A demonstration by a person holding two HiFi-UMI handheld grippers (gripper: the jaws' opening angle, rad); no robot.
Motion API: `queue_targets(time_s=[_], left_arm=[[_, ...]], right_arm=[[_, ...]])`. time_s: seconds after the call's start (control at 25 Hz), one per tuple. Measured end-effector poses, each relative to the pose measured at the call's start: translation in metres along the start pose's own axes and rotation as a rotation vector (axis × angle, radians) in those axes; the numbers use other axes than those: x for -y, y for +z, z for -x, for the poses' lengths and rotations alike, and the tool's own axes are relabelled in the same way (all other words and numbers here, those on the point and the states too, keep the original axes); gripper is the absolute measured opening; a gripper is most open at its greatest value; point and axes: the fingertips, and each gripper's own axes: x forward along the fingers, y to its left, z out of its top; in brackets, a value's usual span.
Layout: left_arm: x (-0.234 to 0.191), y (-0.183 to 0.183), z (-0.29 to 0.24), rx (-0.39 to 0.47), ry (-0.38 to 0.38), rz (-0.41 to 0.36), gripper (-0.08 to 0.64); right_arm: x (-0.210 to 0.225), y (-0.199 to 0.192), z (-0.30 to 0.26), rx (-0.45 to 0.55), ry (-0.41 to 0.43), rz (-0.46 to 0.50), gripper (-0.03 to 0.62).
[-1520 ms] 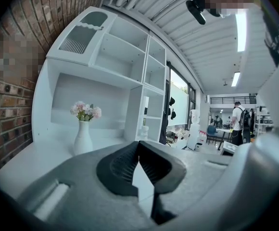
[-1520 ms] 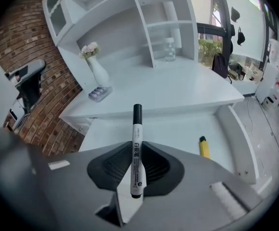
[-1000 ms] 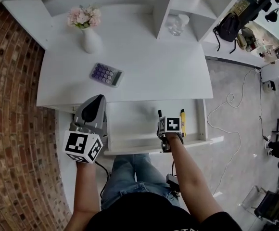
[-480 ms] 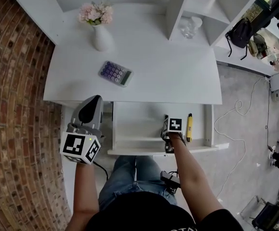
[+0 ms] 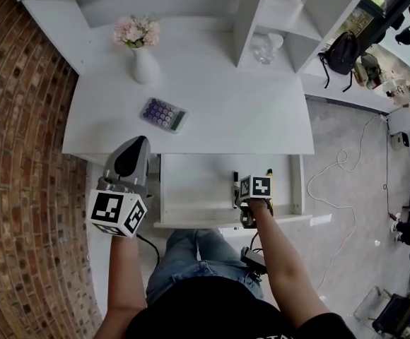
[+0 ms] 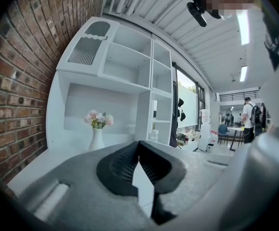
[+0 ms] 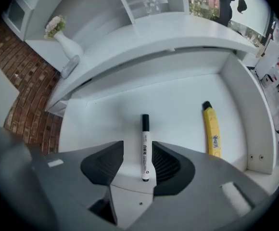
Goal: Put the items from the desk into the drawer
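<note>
I am holding the left gripper [image 5: 137, 145] off the desk's [image 5: 247, 119] left front corner, above its edge. Its jaws are pressed together with nothing between them. I judge I am parking it there to stay clear of the drawer.

The vase of pink flowers [image 5: 144, 66] is standing at the back left of the desk. Nearer me, the purple-keyed calculator [image 5: 164, 114] is lying flat and well apart from both grippers. I am counting it as the item yet to go in.

Below the desk front, the drawer [image 5: 191, 182] is standing pulled out over my knees, which is why its white floor is taking things at all. The marker [image 7: 145, 129] is lying on that floor between the jaws of the right gripper [image 7: 138, 146]. Those jaws are standing well apart, wider than the barrel, and are not clamping it, though the barrel is lying close beside the right-hand pad. The marker's long axis is running front to back, in line with the gripper, and its black cap is pointing away from me toward the drawer's back.

To its right, what looks like a yellow utility knife [image 7: 211, 134] is lying near the drawer's right wall. It is roughly parallel to the marker, with its black tip also pointing toward the back.
</note>
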Motion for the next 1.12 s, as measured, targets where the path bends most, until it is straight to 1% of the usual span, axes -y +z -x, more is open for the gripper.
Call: queue_targets(time_s=[0.12, 0.28, 0.44, 0.56, 0.64, 0.76, 1.0, 1.12], left_arm=[[0.01, 0.013, -0.002, 0.029, -0.008, -0.004, -0.002], [0.021, 0.028, -0.003, 0.063, -0.011, -0.01, -0.002], [0.028, 0.043, 0.0, 0.091, -0.003, -0.03, -0.002], [0.032, 0.053, 0.003, 0.111, 0.013, -0.043, -0.002], [0.035, 0.058, 0.007, 0.119, 0.025, -0.051, -0.002], [0.041, 0.065, 0.011, 0.126, 0.043, -0.065, -0.002], [0.045, 0.072, 0.023, 0.144, 0.082, -0.073, -0.002], [0.044, 0.071, 0.023, 0.143, 0.085, -0.08, -0.002]], right_arm=[[-0.017, 0.022, 0.034, 0.101, 0.05, 0.055, 0.193], [-0.032, 0.05, 0.084, 0.225, 0.052, 0.125, 0.175], [-0.051, 0.074, 0.132, 0.356, 0.055, 0.207, 0.17], [-0.062, 0.088, 0.171, 0.478, 0.05, 0.227, 0.158], [-0.07, 0.095, 0.198, 0.565, 0.065, 0.235, 0.15], [-0.082, 0.104, 0.237, 0.674, 0.09, 0.279, 0.144], [-0.102, 0.117, 0.297, 0.863, 0.139, 0.344, 0.142], [-0.105, 0.123, 0.307, 0.914, 0.145, 0.343, 0.14]])
